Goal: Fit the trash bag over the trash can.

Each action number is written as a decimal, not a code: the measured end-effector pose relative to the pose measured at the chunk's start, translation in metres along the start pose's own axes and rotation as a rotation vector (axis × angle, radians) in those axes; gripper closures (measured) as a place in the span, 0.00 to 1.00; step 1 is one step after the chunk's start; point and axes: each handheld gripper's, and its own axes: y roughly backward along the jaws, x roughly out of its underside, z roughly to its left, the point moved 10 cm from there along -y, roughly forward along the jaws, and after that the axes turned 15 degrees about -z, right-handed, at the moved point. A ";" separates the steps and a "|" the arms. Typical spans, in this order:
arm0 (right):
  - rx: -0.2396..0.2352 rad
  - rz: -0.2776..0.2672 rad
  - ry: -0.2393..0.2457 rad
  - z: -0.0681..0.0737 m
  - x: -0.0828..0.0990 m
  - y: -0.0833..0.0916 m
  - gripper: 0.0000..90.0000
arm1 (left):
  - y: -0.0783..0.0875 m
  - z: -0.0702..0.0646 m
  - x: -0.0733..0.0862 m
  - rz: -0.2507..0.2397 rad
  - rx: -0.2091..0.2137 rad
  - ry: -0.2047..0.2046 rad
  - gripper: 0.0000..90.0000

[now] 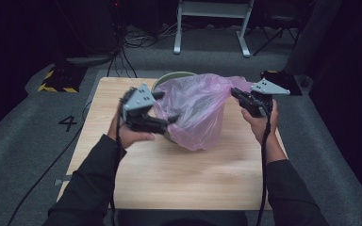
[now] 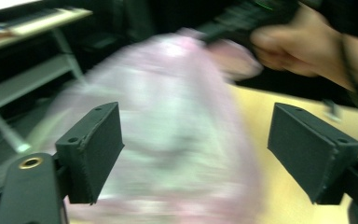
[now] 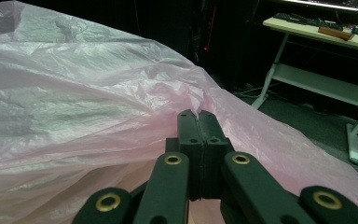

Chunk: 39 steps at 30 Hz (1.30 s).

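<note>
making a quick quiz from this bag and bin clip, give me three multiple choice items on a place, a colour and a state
1. Where does the bin stand?
A. far half of the wooden table
B. on the floor
C. near edge of the table

2. What colour is the plastic bag?
A. blue
B. pink
C. black

3. How does the right claw stand?
A. wide open
B. shut on the bag's edge
C. shut on the bin's rim

Answers:
1 A, the high view shows the bin toward the table's far edge.
2 B, the film is translucent pink.
3 B, its jaws meet with pink film pinched between them, while the left claw stands open.
</note>
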 end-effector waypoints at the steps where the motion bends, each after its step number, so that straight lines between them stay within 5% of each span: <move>1: 0.001 0.001 -0.002 0.000 -0.001 0.000 1.00 | -0.007 -0.010 0.004 0.032 -0.007 -0.042 0.17; 4: 0.001 -0.006 -0.003 0.000 -0.004 0.002 1.00 | -0.026 -0.025 0.016 0.089 -0.017 -0.092 0.18; 7: -0.008 -0.021 -0.009 0.000 -0.010 0.005 1.00 | -0.039 -0.022 0.026 0.129 -0.029 -0.065 0.21; 12: -0.033 -0.063 -0.020 0.003 -0.026 0.017 1.00 | -0.049 -0.015 0.032 0.162 -0.064 -0.077 0.44; 14: -0.035 -0.078 -0.021 0.003 -0.033 0.021 1.00 | -0.051 -0.009 0.032 0.167 -0.094 -0.081 0.59; 17: -0.036 -0.103 -0.022 0.002 -0.042 0.027 1.00 | -0.052 -0.004 0.030 0.157 -0.086 -0.088 0.82; 22: -0.039 -0.136 -0.019 0.003 -0.054 0.031 1.00 | -0.051 0.010 0.019 0.153 -0.153 -0.175 1.00; 25: -0.041 -0.156 -0.011 0.003 -0.063 0.031 1.00 | -0.050 0.026 0.005 0.120 -0.222 -0.231 1.00; 33: -0.043 -0.209 0.021 0.004 -0.088 0.028 1.00 | -0.038 0.075 -0.037 -0.018 -0.420 -0.294 1.00; 39: -0.069 -0.245 0.046 0.015 -0.096 0.026 1.00 | -0.032 0.091 -0.069 -0.138 -0.520 -0.331 1.00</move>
